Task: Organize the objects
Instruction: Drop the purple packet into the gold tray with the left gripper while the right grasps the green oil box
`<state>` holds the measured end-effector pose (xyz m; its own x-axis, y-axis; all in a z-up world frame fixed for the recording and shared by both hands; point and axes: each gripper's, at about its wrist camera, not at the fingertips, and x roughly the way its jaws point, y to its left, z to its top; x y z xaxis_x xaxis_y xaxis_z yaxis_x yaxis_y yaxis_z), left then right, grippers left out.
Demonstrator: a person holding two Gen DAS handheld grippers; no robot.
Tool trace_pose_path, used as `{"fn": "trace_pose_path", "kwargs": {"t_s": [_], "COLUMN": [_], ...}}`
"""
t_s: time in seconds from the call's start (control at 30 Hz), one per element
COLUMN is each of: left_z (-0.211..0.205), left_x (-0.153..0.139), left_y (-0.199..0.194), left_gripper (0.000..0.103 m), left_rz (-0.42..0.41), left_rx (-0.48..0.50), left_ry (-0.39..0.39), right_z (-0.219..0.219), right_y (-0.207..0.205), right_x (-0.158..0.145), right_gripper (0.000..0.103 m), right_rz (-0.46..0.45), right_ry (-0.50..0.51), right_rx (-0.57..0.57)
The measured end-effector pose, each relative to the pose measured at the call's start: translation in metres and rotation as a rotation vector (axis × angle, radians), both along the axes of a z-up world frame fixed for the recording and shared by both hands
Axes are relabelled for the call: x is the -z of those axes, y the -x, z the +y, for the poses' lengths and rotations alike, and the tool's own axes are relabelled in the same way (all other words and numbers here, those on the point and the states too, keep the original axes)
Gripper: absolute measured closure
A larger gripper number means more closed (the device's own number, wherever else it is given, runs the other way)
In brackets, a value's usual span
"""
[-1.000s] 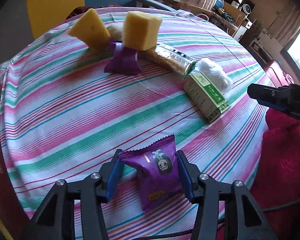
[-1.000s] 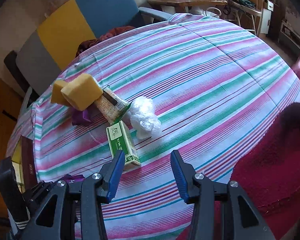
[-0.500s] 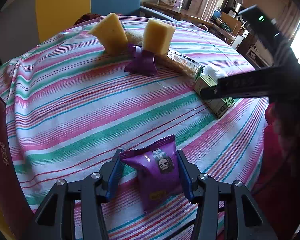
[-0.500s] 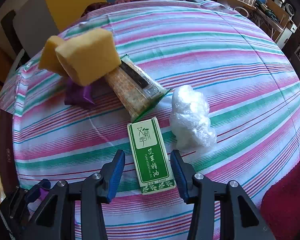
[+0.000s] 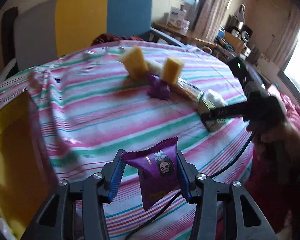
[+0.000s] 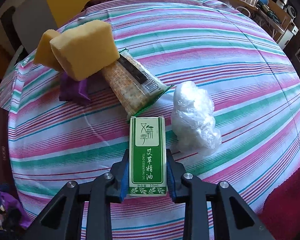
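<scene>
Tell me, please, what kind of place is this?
Probably a lived-in home room: a table under a striped cloth, a colour-block armchair behind it, curtains and cluttered shelves by the window.

Striped tablecloth (image 6: 220,46) (sponges (image 6: 84,48), cracker pack (image 6: 130,84))

Both hand-held grippers level and low, left (image 5: 149,173) and right (image 6: 147,175) clamped closed.

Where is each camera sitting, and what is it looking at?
Left wrist: sits on the left gripper, looking across the striped table; its fingers hold a purple snack packet, and the right gripper shows.
Right wrist: sits on the right gripper, looking down at the green box between its fingers.
Both show yellow sponges.
</scene>
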<state>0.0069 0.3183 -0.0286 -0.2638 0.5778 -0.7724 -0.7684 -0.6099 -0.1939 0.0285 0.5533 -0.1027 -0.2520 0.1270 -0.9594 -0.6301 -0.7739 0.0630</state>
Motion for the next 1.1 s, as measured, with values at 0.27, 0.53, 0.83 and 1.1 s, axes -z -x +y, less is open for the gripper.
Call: {"fn": "trace_pose_path", "kwargs": {"t_s": [0.27, 0.53, 0.83, 1.1], "left_z": [-0.111, -0.198, -0.196, -0.189], "left_x": [-0.029, -0.002, 0.032, 0.043], "left_y": [0.081, 0.185, 0.237, 0.254], "left_gripper": [0.054, 0.054, 0.054, 0.052], "left_rz": [-0.028, -0.099, -0.062, -0.020], "left_rx": [-0.269, -0.542, -0.600, -0.591], "left_ry": [-0.015, 0.093, 0.214, 0.301], "right_z": [-0.007, -0.008, -0.001, 0.007], "right_y": [0.002, 0.002, 0.001, -0.001], "right_x": [0.002, 0.002, 0.003, 0.004], "right_gripper": [0.073, 0.073, 0.072, 0.072], "right_rz": [-0.012, -0.008, -0.005, -0.005], "right_ry": [-0.018, -0.013, -0.009, -0.008], "right_rx": [-0.030, -0.045, -0.069, -0.084]}}
